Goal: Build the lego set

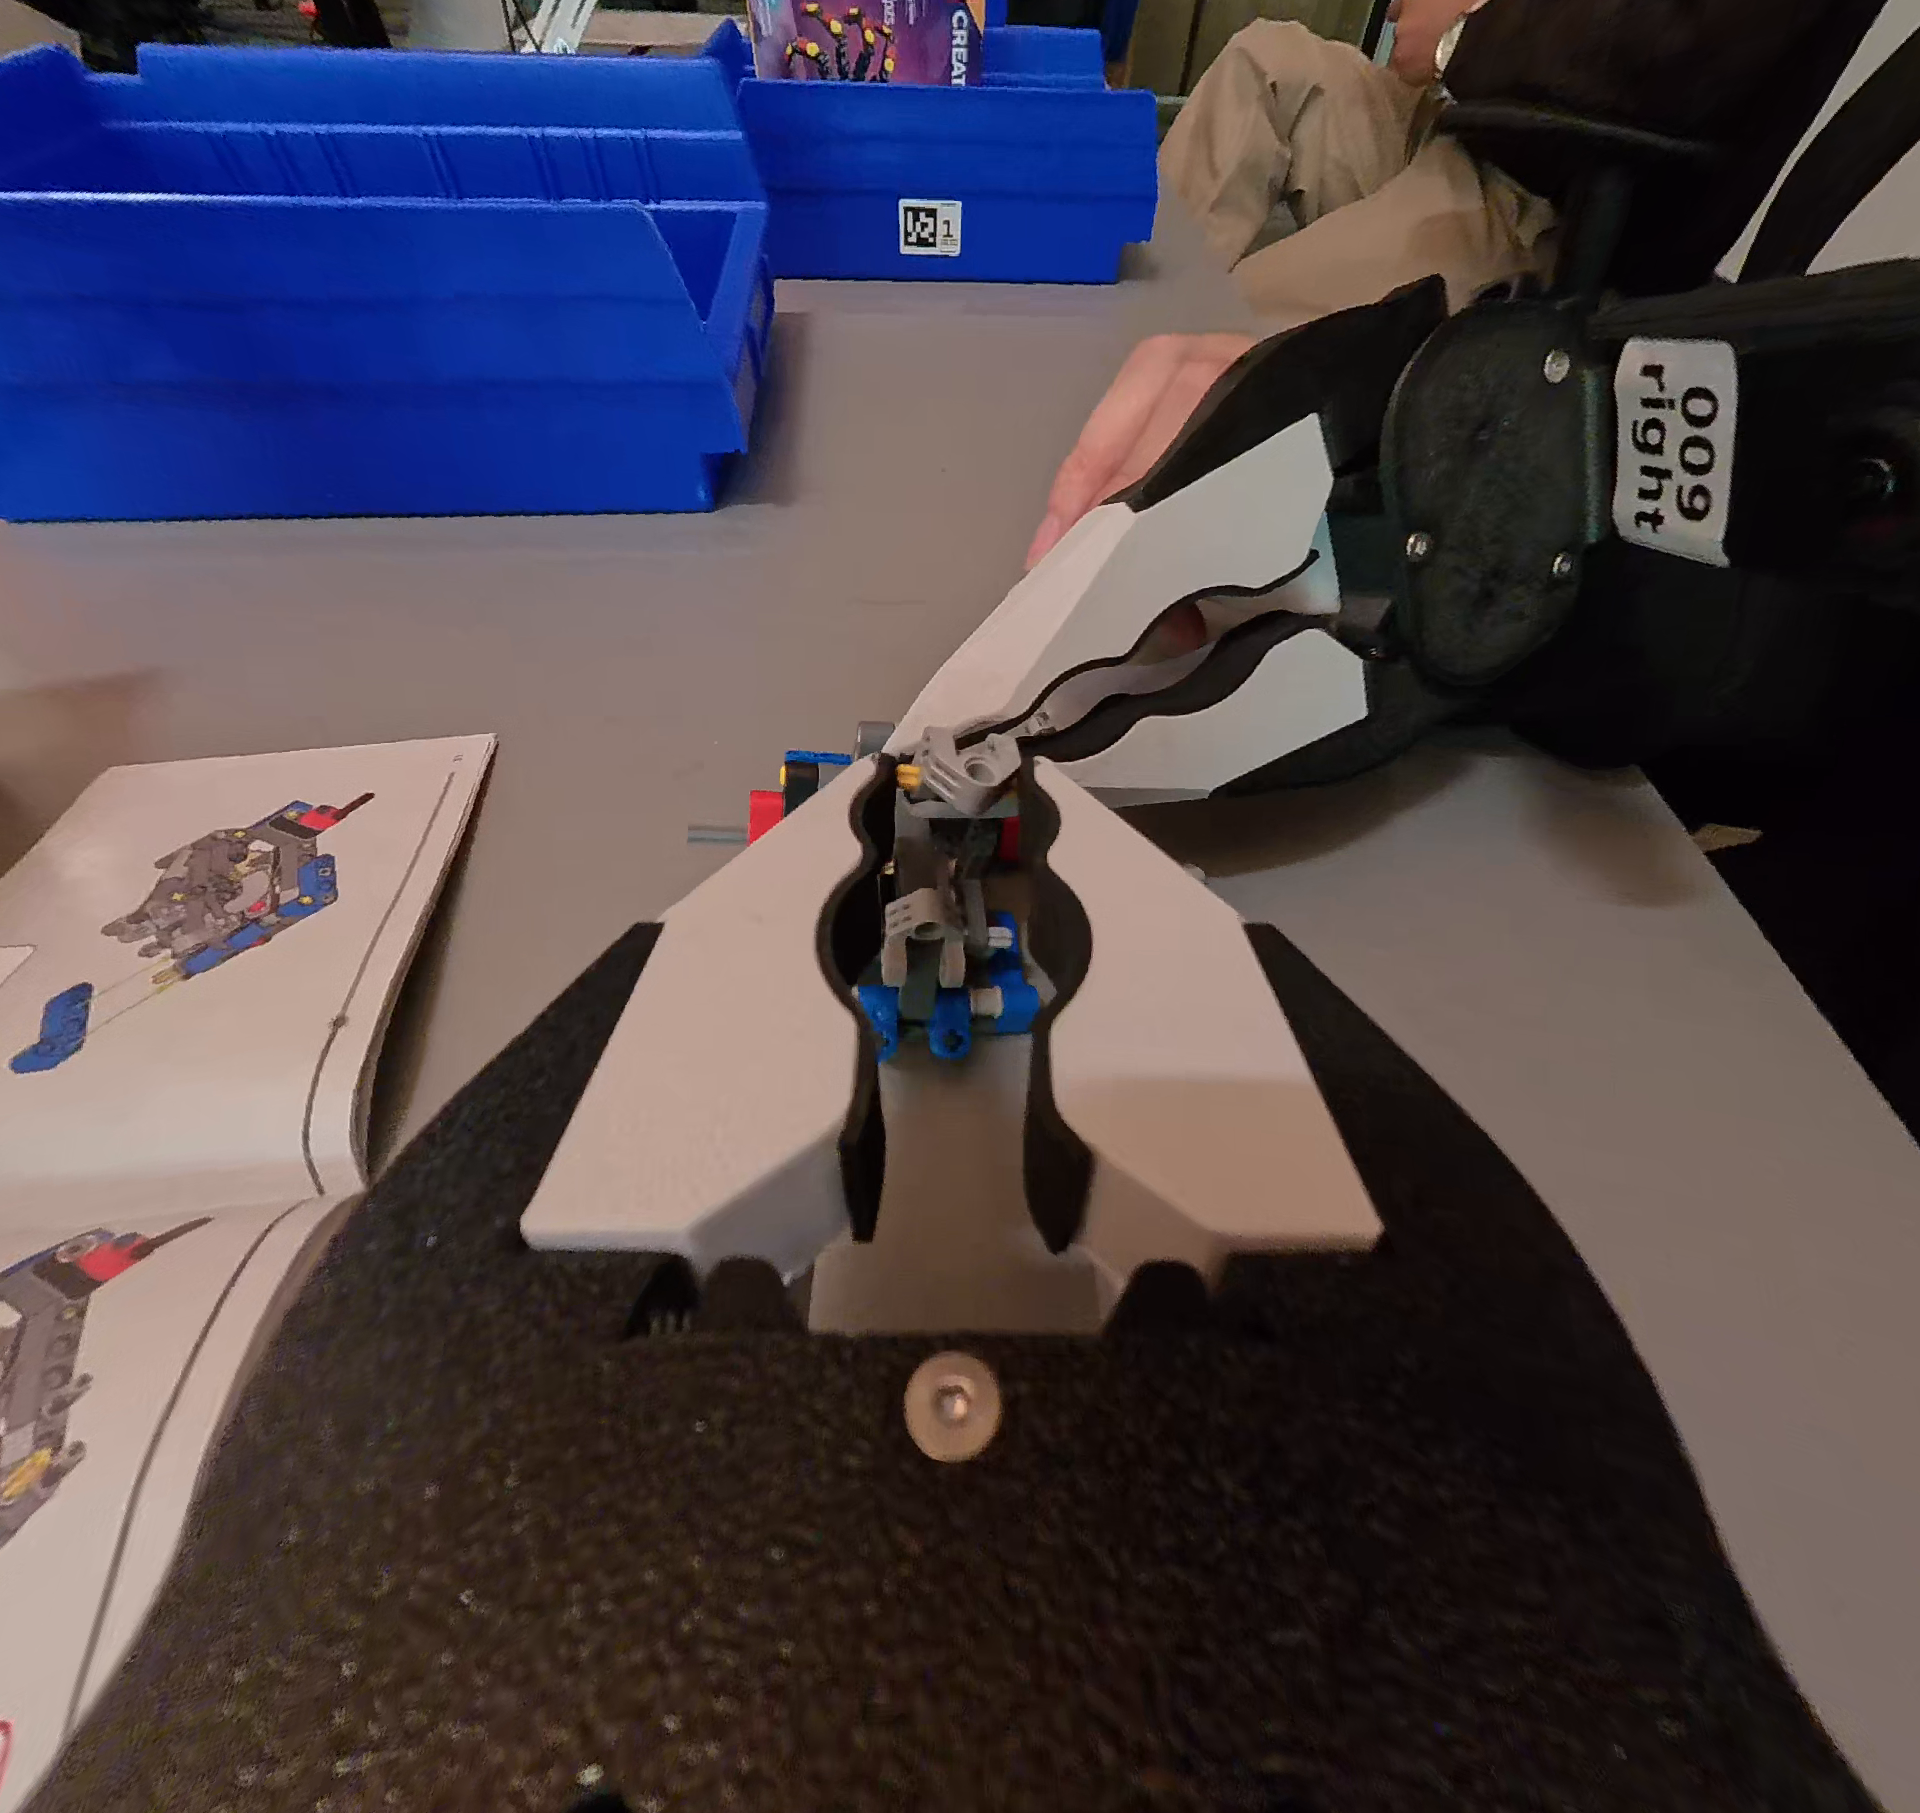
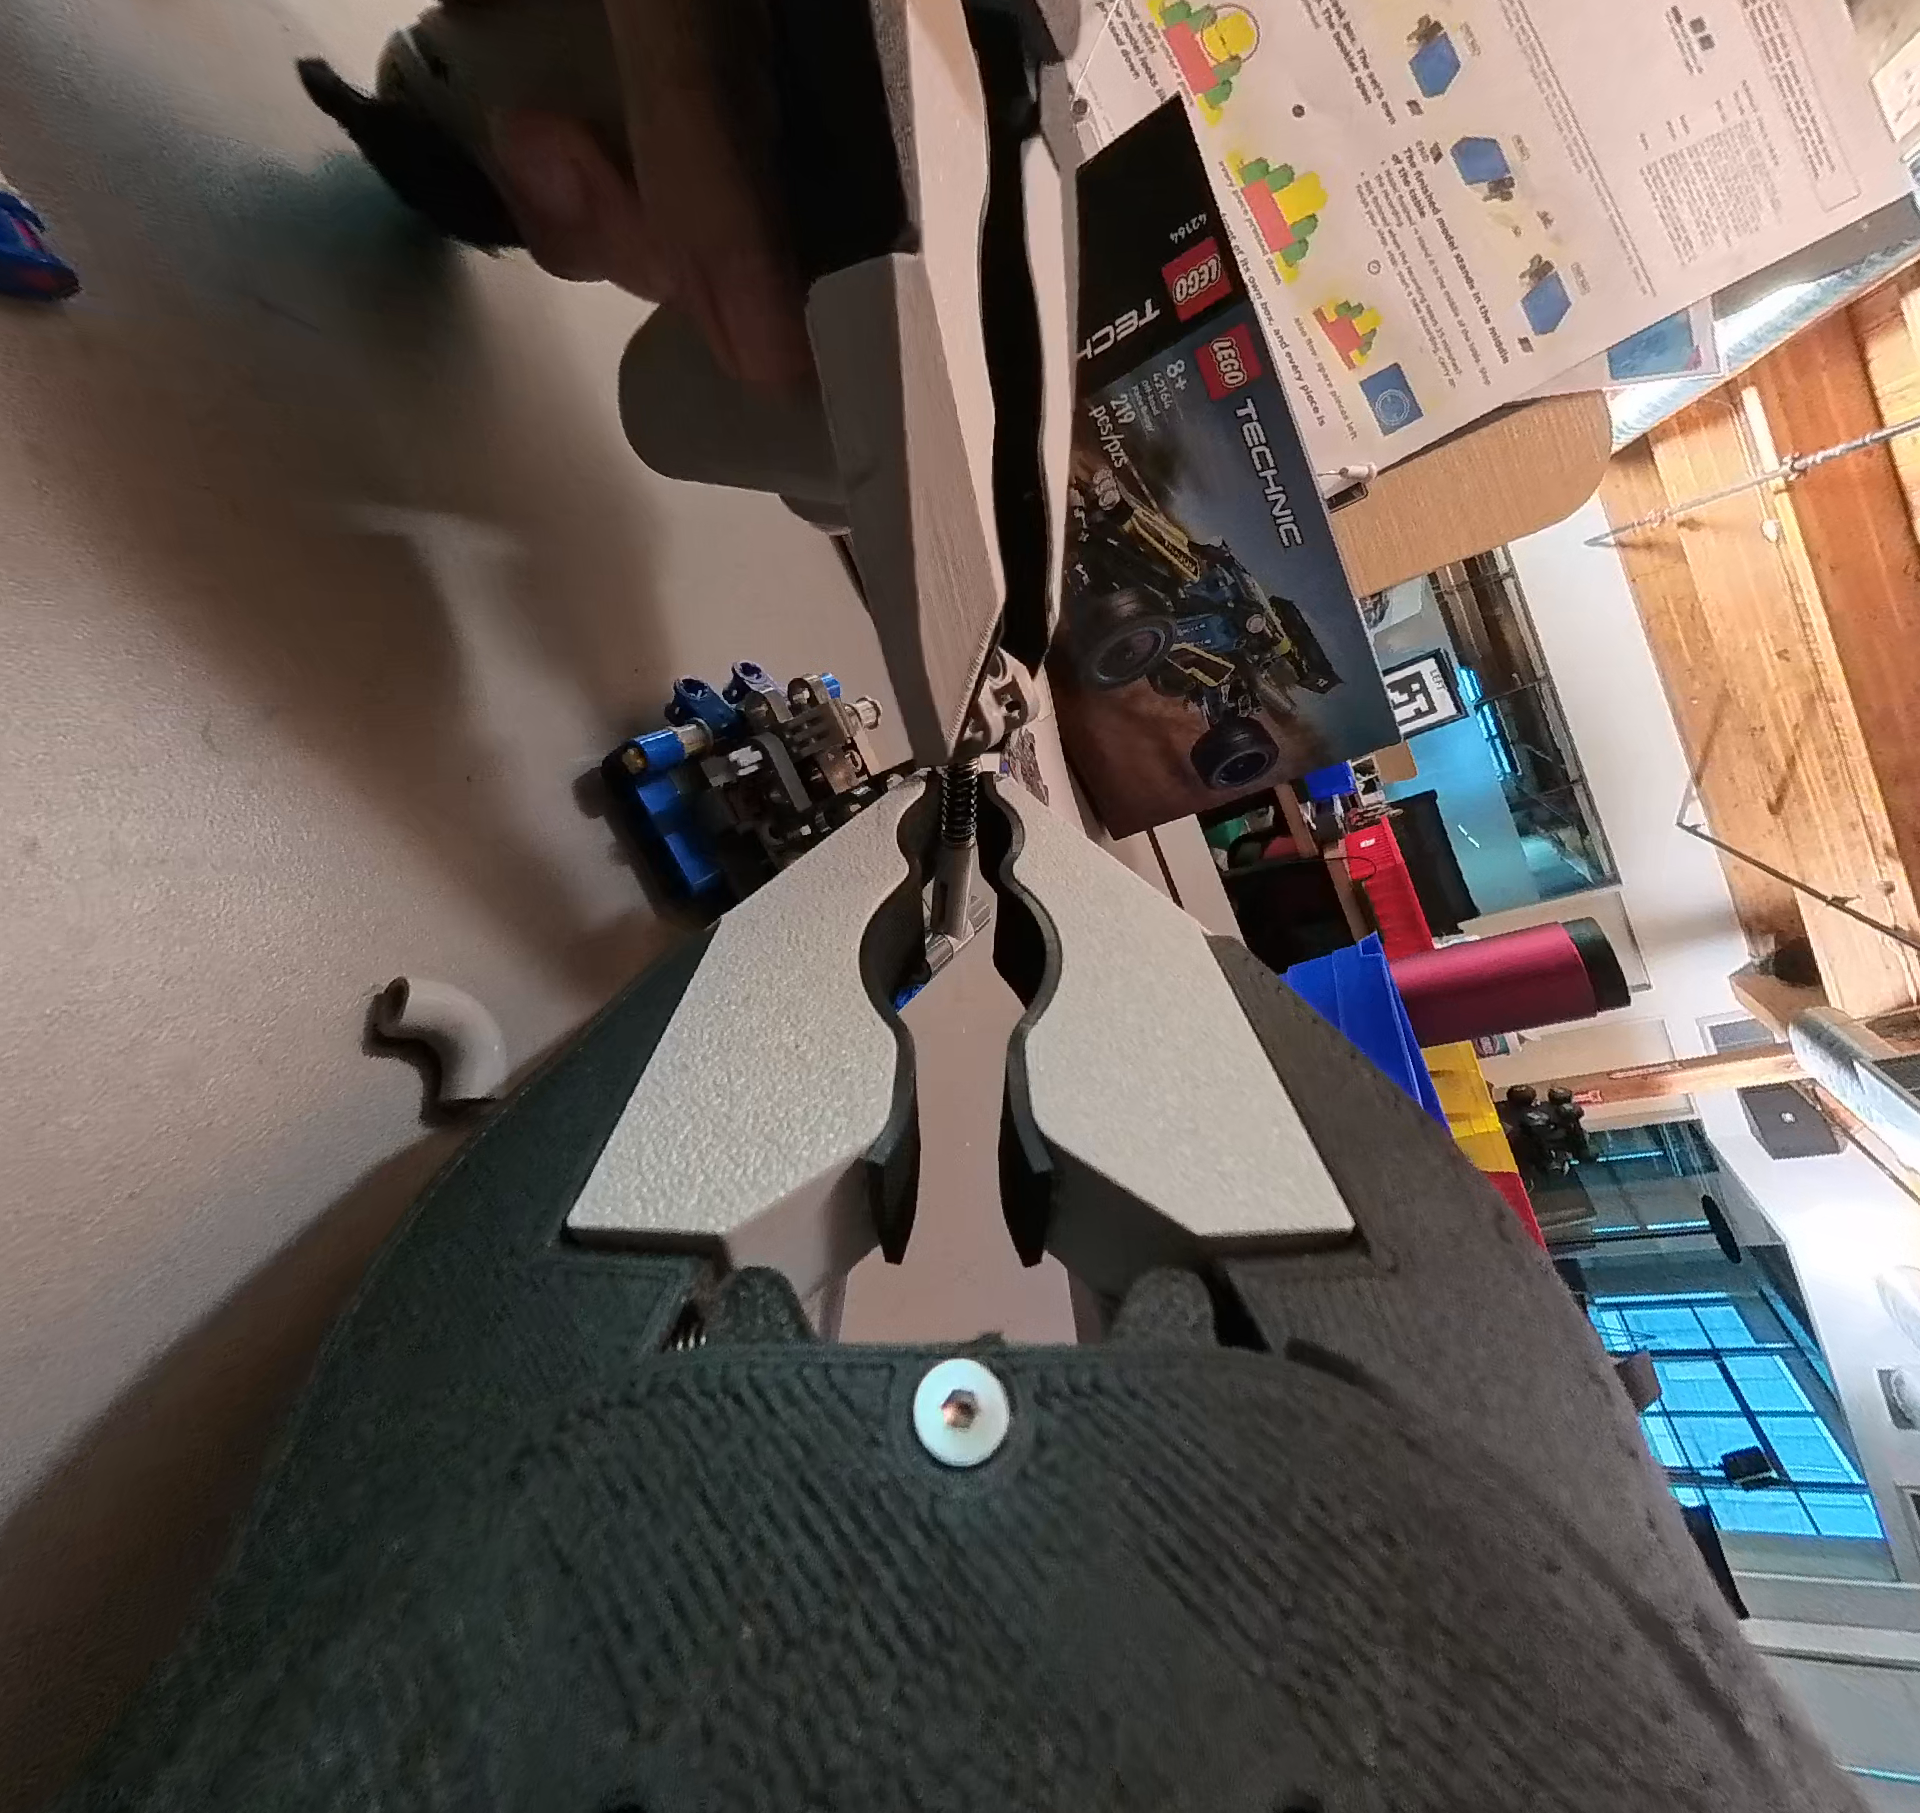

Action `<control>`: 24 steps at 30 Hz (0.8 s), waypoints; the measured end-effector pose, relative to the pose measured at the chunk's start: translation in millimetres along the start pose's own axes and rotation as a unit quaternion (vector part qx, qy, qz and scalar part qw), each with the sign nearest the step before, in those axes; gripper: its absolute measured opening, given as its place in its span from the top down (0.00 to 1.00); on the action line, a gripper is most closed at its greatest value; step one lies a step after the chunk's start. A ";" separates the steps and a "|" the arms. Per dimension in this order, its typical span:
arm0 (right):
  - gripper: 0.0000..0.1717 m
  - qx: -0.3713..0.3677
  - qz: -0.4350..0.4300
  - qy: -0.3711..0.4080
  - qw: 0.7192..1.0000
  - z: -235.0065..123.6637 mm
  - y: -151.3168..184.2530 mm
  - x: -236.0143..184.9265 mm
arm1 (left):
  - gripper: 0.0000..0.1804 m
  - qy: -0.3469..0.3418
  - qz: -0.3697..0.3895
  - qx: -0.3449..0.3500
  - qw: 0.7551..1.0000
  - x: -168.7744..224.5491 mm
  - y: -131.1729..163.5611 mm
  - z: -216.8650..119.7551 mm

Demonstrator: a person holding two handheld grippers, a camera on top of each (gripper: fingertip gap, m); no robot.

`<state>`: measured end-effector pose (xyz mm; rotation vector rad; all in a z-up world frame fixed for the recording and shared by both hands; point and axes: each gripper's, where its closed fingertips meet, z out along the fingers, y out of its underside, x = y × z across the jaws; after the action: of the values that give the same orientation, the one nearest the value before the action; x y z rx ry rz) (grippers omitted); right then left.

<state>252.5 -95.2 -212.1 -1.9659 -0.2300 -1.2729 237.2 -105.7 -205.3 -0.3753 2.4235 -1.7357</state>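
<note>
Shock absorber: small grey toy shock absorber with a black coil spring (image 2: 948,890), held in the air between both grippers, just above the brick model on the table.
Right gripper (image 2: 956,807): fingers closed on the spring section; grey shaft running back between the curved pads towards 6 o'clock.
Left gripper (image 1: 961,787): fingertips clamped on the light grey eyelet head of the same part; in the right wrist view, reaching in from 12 o'clock, tip to tip with the right gripper.
Brick model: partly built toy assembly of blue, grey and black bricks (image 2: 727,776), resting on the table, seen through the left fingers in the left wrist view.
Table: flat grey tabletop (image 1: 520,620).
Booklet: open paper instruction booklet (image 1: 208,932) at 9 o'clock in the left wrist view.
Bins: large blue plastic bins (image 1: 364,309) at 10 to 11 o'clock, well apart from the model.
Box: printed toy-car carton (image 2: 1226,568), standing at 1 o'clock in the right wrist view.
</note>
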 end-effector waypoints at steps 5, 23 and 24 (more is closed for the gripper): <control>0.98 -0.002 -0.001 0.000 1.000 0.5 0.2 -0.1 | 0.89 -0.026 -0.014 -0.011 1.000 -2.8 1.5 -1.3; 0.98 -0.002 -0.006 -0.003 1.000 1.8 -1.3 -1.1 | 0.90 -0.028 0.003 0.006 1.000 -3.5 -0.1 -3.4; 0.98 -0.002 -0.007 -0.003 1.000 1.9 -1.4 -1.1 | 0.90 -0.033 0.023 0.005 0.999 -3.7 -0.2 -3.5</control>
<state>252.6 -92.6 -212.7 -1.9749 -0.2445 -1.2789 239.8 -101.6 -204.1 -0.3669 2.3570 -1.6884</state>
